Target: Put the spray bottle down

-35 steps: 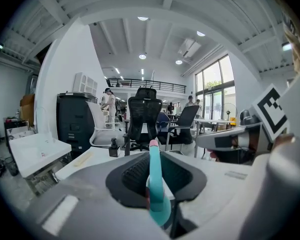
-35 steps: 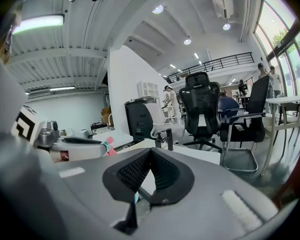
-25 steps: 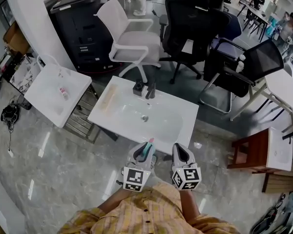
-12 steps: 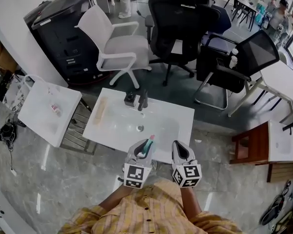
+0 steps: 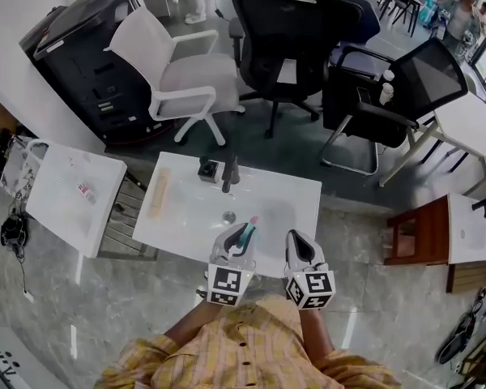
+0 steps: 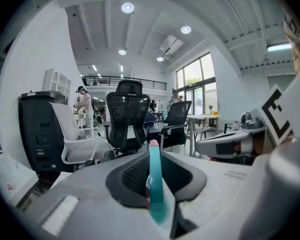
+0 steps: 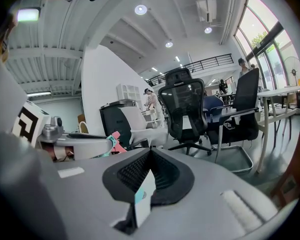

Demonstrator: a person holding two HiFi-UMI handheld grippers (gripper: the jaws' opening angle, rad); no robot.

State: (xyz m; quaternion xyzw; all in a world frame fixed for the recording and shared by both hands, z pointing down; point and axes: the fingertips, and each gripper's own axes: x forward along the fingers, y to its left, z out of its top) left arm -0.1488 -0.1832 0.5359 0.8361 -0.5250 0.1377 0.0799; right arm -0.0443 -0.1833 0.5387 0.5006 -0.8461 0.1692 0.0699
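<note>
Office, left gripper (image 5: 237,247) clamping spray bottle (image 6: 154,176)

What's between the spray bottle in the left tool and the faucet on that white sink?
In the head view, just the sink basin with its drain; nothing else lies between the spray bottle and the faucet.

Open-plan office: swivel chairs (image 5: 287,31), copier (image 5: 85,63), desks (image 5: 470,132).

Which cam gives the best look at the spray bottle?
Left gripper view: the teal spray bottle stands centred, clamped in the left gripper. Head view shows only a small teal-and-pink sliver; right gripper view just its pink tip at left.
</note>
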